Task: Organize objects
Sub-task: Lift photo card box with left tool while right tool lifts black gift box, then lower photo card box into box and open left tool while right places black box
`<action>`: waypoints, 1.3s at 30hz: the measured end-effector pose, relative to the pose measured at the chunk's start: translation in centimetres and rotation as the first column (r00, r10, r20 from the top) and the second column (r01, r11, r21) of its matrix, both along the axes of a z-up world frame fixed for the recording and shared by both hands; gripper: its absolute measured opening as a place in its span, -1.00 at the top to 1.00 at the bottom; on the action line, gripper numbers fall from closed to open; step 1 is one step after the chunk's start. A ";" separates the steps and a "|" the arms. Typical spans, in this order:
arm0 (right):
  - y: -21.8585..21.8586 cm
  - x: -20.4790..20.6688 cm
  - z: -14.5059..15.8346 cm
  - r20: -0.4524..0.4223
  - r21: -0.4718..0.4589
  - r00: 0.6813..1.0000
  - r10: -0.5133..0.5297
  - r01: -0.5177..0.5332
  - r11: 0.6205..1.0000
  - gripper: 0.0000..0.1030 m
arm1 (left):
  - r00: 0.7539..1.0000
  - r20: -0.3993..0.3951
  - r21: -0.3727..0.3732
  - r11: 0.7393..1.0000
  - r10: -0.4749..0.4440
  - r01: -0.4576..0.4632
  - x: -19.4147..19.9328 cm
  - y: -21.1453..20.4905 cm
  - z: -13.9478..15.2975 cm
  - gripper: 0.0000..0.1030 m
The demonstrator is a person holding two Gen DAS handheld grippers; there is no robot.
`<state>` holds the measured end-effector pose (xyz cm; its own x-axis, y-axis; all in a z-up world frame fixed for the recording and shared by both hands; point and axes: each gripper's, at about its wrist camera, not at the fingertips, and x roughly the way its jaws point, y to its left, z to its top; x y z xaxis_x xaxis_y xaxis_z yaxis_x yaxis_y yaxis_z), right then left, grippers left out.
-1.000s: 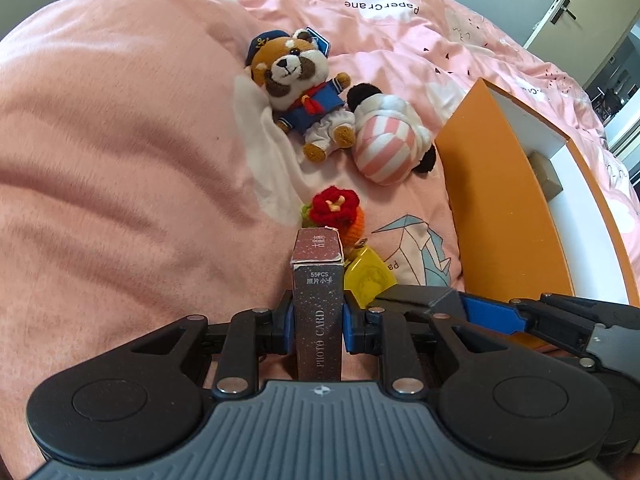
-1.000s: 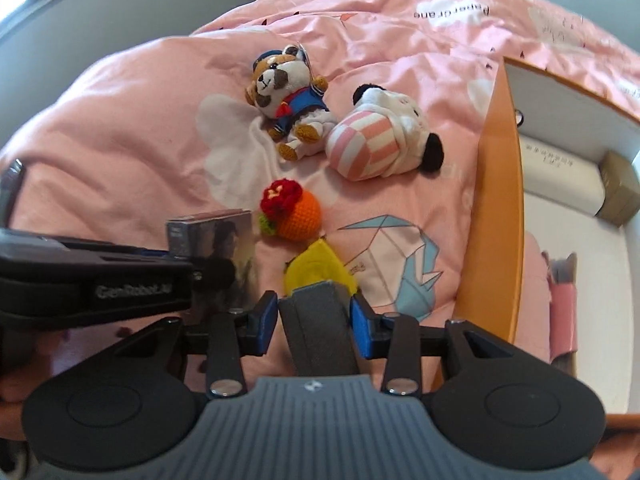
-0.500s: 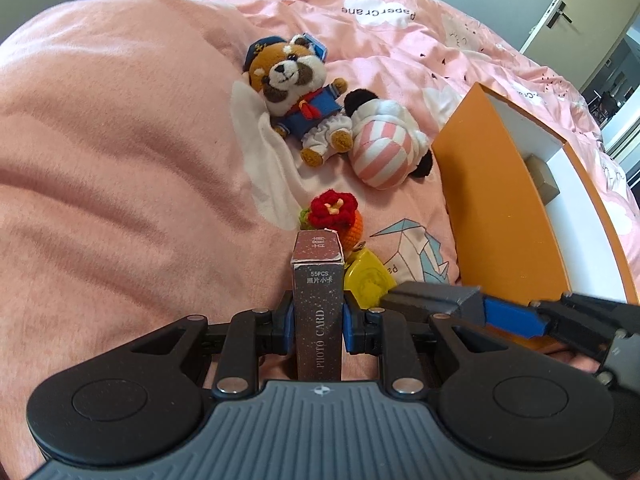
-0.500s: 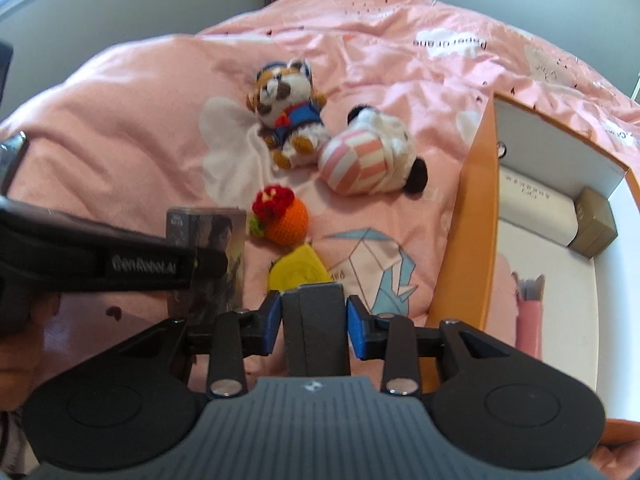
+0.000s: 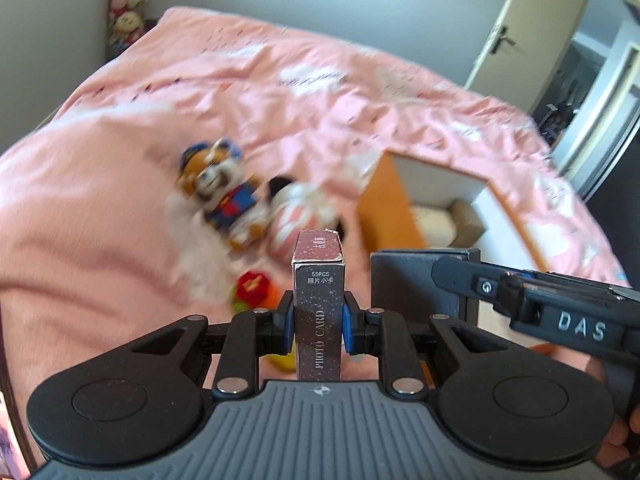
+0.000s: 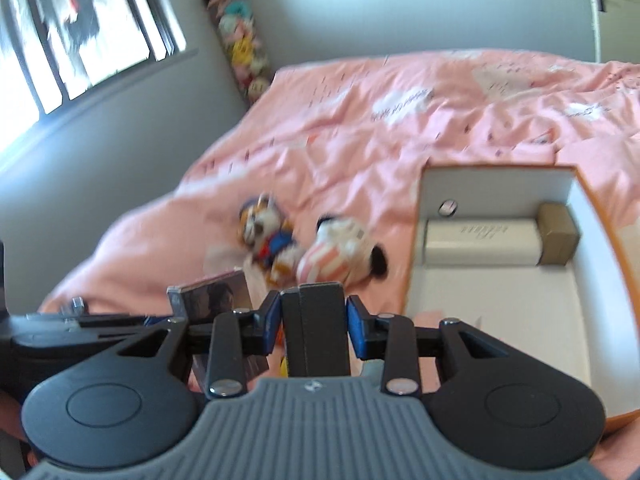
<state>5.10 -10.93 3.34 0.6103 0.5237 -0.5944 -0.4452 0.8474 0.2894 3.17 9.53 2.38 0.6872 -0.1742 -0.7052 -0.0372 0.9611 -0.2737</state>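
Bright window (image 6: 80, 40) daylight; motion-blurred bedding (image 5: 280, 120), fisheye-bent edges, tongs sharp.

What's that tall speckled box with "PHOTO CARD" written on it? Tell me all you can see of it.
The photo card box is a slim, tall carton, apparently thin cardboard, dark purplish with fine glittery speckles. "PHOTO CARD" runs up its narrow face, with "55PCS" and small Chinese characters above. Its pinkish top flap is shut, slightly worn at the edges. It stands upright, lifted above the pink bedspread, pinched on both sides by the left tongs. The right view shows a portrait on its broad face.
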 end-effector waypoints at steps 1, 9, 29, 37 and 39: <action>-0.6 0.1 0.6 0.009 0.012 1.000 -0.014 0.014 1.000 0.29 | 1.000 0.011 -0.007 1.000 -0.015 0.015 0.2 -0.4 0.6 0.52; -6.6 1.4 3.3 -0.011 0.008 0.993 -0.118 0.118 0.993 0.29 | 0.985 0.049 -0.086 0.982 -0.163 0.166 2.9 -3.6 3.9 0.51; -13.1 7.6 -1.8 -0.268 -0.202 0.943 -0.198 0.145 0.968 0.29 | 0.860 -0.302 -0.324 0.893 -0.411 0.313 12.3 -12.8 -4.3 0.52; -14.0 9.1 -3.7 -0.368 -0.167 0.904 -0.219 0.167 0.972 0.29 | 0.815 -0.421 -0.291 0.910 -0.398 0.294 14.3 -14.5 -6.6 0.52; -13.9 9.3 -4.1 -0.376 -0.174 0.899 -0.226 0.171 0.970 0.29 | 0.801 -0.451 -0.277 0.915 -0.393 0.293 14.6 -14.9 -7.2 0.52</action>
